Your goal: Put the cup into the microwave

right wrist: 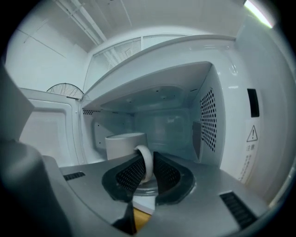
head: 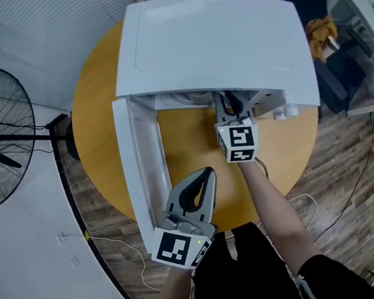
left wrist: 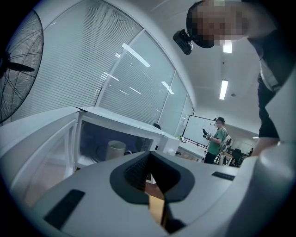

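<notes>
A round wooden table (head: pixel 93 122) carries the open microwave (head: pixel 215 42).

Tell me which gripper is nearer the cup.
Right. The right gripper reaches into the microwave, jaws closed on the handle of the cup; the left gripper hangs outside by the open door, empty.

the cup (right wrist: pixel 120 146) and microwave (head: pixel 215 42) are white, the table (head: pixel 98 108) orange-yellow.

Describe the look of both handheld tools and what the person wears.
The left tool and right tool are alike: grey tapered bodies, black textured jaw pads, and at the rear a white cube with black square markers, left and right. The person wears black, with a short sleeve.
</notes>
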